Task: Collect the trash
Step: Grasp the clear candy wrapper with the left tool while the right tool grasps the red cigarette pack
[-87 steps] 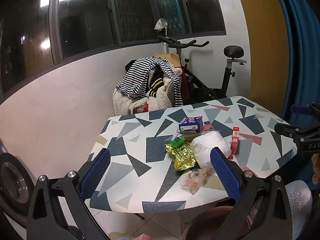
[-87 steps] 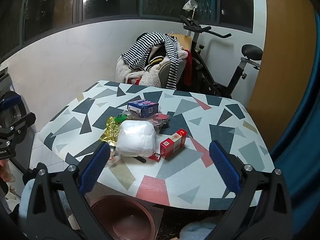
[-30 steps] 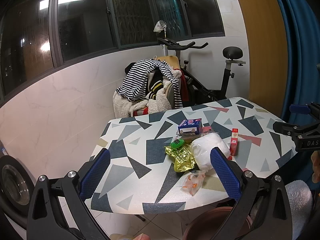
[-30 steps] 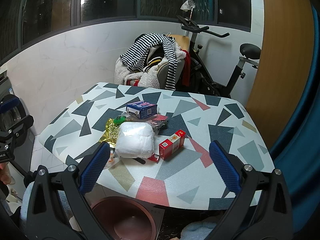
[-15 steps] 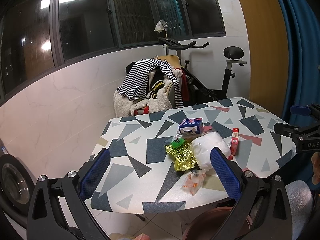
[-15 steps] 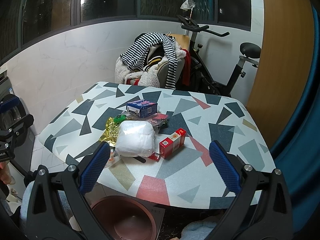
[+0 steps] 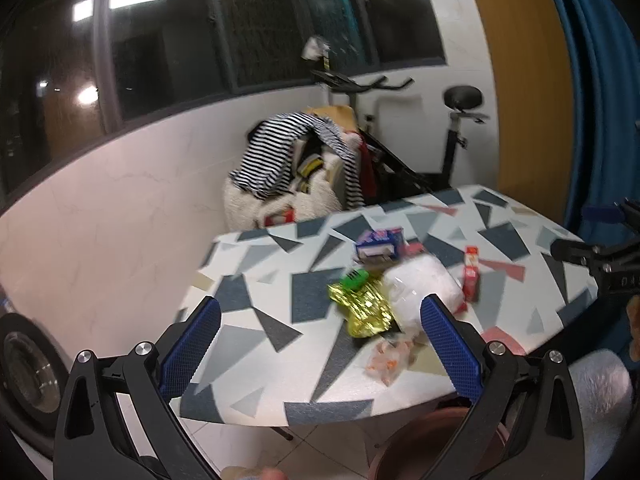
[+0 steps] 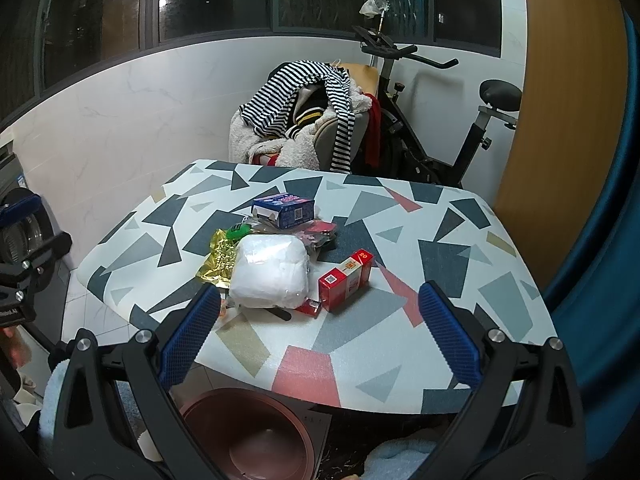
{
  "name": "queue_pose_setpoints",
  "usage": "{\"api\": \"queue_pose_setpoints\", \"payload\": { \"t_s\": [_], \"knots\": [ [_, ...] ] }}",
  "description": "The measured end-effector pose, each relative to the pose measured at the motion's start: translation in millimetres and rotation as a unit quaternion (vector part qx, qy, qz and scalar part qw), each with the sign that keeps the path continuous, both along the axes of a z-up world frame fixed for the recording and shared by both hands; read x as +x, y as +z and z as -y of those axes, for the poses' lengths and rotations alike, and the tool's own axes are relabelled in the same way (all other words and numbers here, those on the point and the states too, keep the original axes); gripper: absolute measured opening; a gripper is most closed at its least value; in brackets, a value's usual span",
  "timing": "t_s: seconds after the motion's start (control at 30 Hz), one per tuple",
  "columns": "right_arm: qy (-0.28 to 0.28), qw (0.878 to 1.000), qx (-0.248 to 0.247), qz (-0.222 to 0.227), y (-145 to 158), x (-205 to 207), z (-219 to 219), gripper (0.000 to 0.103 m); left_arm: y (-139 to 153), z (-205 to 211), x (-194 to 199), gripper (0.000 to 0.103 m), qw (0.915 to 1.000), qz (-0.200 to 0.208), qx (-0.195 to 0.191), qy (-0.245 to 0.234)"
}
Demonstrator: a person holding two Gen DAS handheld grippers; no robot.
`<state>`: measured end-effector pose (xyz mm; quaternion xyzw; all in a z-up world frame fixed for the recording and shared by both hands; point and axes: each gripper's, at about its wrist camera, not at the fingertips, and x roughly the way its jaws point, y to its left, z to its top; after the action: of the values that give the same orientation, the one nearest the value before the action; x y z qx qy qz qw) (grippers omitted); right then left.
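Trash lies in a heap on the patterned table (image 8: pixel 440 248): a white plastic pack (image 8: pixel 272 272), a red carton (image 8: pixel 347 278), a blue box (image 8: pixel 283 206), a gold foil wrapper (image 8: pixel 218 260) and a green item (image 8: pixel 236 233). The left wrist view shows the same heap: white pack (image 7: pixel 420 280), gold wrapper (image 7: pixel 362 306), blue box (image 7: pixel 380 243), red carton (image 7: pixel 471 274), and a clear orange-tinted wrapper (image 7: pixel 388 360) near the front edge. My left gripper (image 7: pixel 320 348) and right gripper (image 8: pixel 318 330) are both open and empty, short of the table's near edge.
A brown round bin (image 8: pixel 248 436) stands on the floor under the table's front edge. Behind the table are a chair piled with striped clothes (image 8: pixel 304 92) and an exercise bike (image 8: pixel 448 120). A blue curtain (image 8: pixel 600 200) hangs at the right, a washing machine (image 7: pixel 24 368) at the left.
The left wrist view has shifted and blurred, so my left gripper is moving, with the table now a little nearer. The right gripper has edged slightly closer. Both stay open.
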<state>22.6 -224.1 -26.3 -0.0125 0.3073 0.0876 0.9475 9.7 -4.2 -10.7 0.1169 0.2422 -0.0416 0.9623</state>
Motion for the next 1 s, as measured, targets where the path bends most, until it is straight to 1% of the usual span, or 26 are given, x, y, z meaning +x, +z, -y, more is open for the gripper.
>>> {"api": "queue_pose_setpoints", "payload": {
  "t_s": [0.1,0.2,0.27,0.4,0.47,0.5,0.53,0.6,0.63,0.67,0.73,0.77,0.8,0.87,0.97,1.0],
  "knots": [
    [0.001,1.0,0.006,-0.001,-4.6,0.8,1.4,0.097,-13.7,-5.9,8.1,0.098,0.9993,-0.03,-0.02,-0.008],
    [-0.003,1.0,0.003,-0.007,-13.7,4.0,1.1,0.097,-27.6,-12.5,15.7,0.098,0.9982,-0.047,-0.037,-0.008],
    [-0.005,1.0,-0.001,-0.007,-20.8,5.8,0.5,0.097,-36.8,-14.6,20.7,0.098,0.9975,-0.058,-0.04,-0.009],
    [-0.015,0.999,0.021,-0.02,-37.5,12.0,8.4,0.097,-54.7,-19.8,25.3,0.098,0.9978,-0.047,-0.045,-0.009],
    [-0.018,0.999,0.033,-0.025,-45.9,17.2,13.3,0.097,-61.2,-20.5,28.7,0.098,0.9976,-0.051,-0.045,-0.014],
    [-0.019,0.999,0.036,-0.028,-49.2,19.5,14.9,0.097,-69.9,-20.2,31.6,0.098,0.9971,-0.057,-0.047,-0.021],
    [-0.022,0.998,0.038,-0.033,-53.0,22.1,16.1,0.097,-75.2,-19.9,34.3,0.098,0.9963,-0.065,-0.051,-0.026],
    [-0.022,0.997,0.045,-0.055,-63.7,30.7,19.0,0.097,-88.1,-18.7,43.2,0.098,0.993,-0.093,-0.062,-0.036],
    [-0.026,0.997,0.042,-0.061,-67.7,33.7,19.5,0.097,-94.9,-17.2,49.5,0.098,0.9904,-0.111,-0.07,-0.043],
    [-0.043,0.996,0.027,-0.068,-74.2,38.8,20.4,0.097,-103.7,-15.7,57.8,0.098,0.9871,-0.132,-0.078,-0.046],
    [-0.054,0.996,0.016,-0.076,-80.9,44.6,21.3,0.097,-116.9,-14.0,71.1,0.098,0.9826,-0.158,-0.089,-0.039],
    [-0.057,0.995,0.019,-0.082,-85.7,48.9,23.5,0.097,-121.5,-12.0,75.6,0.096,0.9814,-0.164,-0.092,-0.038],
    [-0.057,0.994,0.027,-0.088,-89.9,52.5,26.7,0.097,-128.5,-10.0,82.1,0.091,0.9802,-0.168,-0.096,-0.038],
    [-0.061,0.993,0.044,-0.096,-96.9,58.3,33.2,0.097,-137.1,-2.5,87.3,0.088,0.979,-0.174,-0.094,-0.05],
    [-0.067,0.991,0.051,-0.104,-105.3,66.6,39.7,0.097,-153.7,20.5,97.0,0.088,0.9812,-0.174,-0.044,-0.071],
    [-0.068,0.991,0.051,-0.106,-108.1,69.7,41.3,0.097,-160.7,28.5,101.3,0.088,0.9816,-0.174,-0.021,-0.077]
  ]
}}
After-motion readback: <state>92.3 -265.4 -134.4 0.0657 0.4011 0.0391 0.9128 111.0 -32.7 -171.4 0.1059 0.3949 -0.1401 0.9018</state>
